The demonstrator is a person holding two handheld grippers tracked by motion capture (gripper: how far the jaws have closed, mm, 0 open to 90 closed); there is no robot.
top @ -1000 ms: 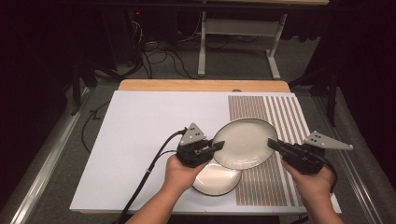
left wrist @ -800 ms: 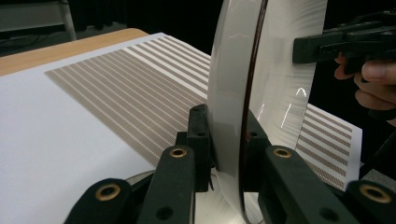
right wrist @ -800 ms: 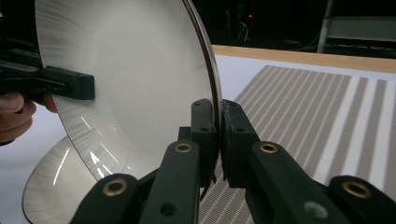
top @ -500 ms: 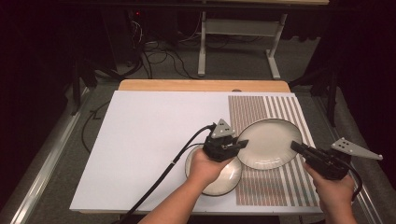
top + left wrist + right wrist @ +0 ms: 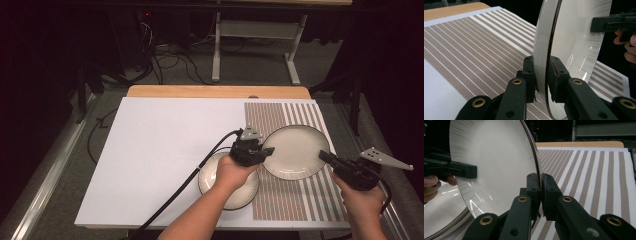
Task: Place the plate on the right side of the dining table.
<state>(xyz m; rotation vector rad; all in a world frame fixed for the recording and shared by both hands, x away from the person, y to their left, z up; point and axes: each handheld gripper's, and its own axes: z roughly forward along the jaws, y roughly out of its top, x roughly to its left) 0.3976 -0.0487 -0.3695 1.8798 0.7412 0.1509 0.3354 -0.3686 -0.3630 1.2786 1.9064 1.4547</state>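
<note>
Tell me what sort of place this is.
Probably a lab or recording studio, not a kitchen: black curtains surround a white table, loose cables trail over the grey floor, and a person grips one plate with two handheld grippers above a striped mat.

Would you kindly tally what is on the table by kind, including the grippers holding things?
Round white plates with a dark rim: 2, the large one clamped at opposite edges by both grippers, the smaller one lying flat.
Brown-and-white striped placemats: 1.
White table covers: 1.
Black two-jaw grippers: 2, left and right.
Total: 6.
</note>
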